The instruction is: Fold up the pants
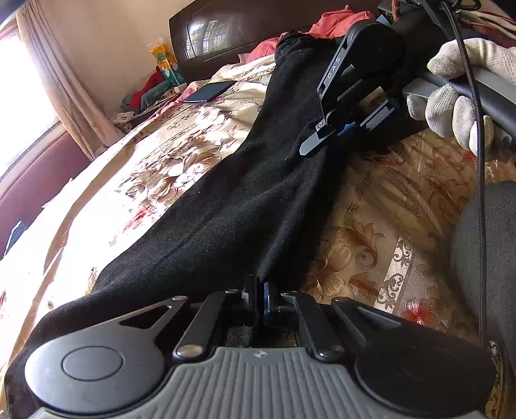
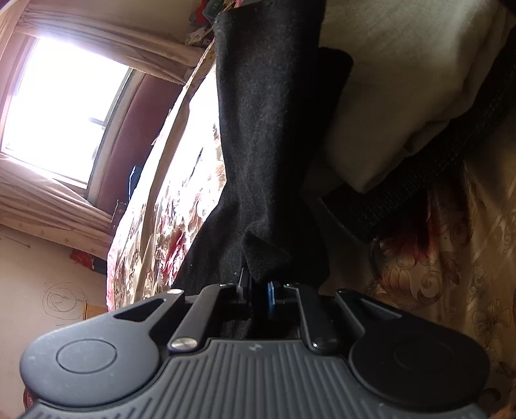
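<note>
Black pants (image 1: pixel 245 193) lie stretched across a floral bedspread (image 1: pixel 161 145). My left gripper (image 1: pixel 261 290) is shut on the near edge of the black cloth. In the left wrist view my right gripper (image 1: pixel 342 129) is farther along the pants, held by a gloved hand (image 1: pixel 458 106), its jaws closed on the cloth edge. In the right wrist view my right gripper (image 2: pixel 258 287) is shut on a fold of the pants (image 2: pixel 264 129), which run away from it toward the window.
A dark headboard (image 1: pixel 225 29) stands at the far end, with red clothes (image 1: pixel 335 22) and a phone (image 1: pixel 209 92) on the bed. A bright window (image 2: pixel 61 106) with curtains is at left. A dark chair (image 1: pixel 490 258) stands at right.
</note>
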`<state>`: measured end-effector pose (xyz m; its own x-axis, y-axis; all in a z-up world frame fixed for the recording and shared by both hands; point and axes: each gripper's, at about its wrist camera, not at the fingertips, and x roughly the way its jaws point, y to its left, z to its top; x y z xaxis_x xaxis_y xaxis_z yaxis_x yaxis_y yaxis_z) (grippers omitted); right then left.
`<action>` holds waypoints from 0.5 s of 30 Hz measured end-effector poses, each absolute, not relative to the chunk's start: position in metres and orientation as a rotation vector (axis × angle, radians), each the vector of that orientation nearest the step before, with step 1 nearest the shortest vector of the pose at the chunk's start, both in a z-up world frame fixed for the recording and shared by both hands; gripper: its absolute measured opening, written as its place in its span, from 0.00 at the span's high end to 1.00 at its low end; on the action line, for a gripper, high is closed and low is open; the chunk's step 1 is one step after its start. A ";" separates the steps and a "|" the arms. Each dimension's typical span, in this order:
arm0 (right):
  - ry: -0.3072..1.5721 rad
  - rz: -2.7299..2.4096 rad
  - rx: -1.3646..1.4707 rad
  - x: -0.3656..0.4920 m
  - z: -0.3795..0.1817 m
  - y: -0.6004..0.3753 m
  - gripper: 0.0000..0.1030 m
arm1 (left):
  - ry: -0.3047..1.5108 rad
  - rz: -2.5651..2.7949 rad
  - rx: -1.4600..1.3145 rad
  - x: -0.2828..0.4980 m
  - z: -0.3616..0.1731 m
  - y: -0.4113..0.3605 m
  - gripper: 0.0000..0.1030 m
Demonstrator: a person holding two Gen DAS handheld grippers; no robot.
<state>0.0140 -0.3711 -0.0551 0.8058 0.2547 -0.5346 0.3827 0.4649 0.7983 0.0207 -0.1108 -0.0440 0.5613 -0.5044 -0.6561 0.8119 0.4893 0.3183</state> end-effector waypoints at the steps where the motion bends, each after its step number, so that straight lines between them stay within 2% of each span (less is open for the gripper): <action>1: 0.650 -0.083 1.095 0.011 -0.050 -0.370 0.95 | 0.523 -0.849 0.661 0.020 -0.043 -0.110 0.82; 5: 0.613 -0.059 0.962 -0.002 -0.024 -0.355 0.96 | 0.529 -0.873 0.652 0.016 -0.039 -0.103 0.82; 7: 0.651 -0.086 0.936 0.000 -0.032 -0.353 0.96 | 0.549 -0.880 0.657 0.016 -0.043 -0.104 0.82; 10: 0.687 -0.127 0.953 0.006 -0.048 -0.357 0.89 | 0.530 -0.875 0.705 0.013 -0.052 -0.107 0.82; 15: 0.530 -0.164 1.015 -0.008 -0.034 -0.376 0.84 | 0.542 -0.876 0.681 0.017 -0.048 -0.101 0.80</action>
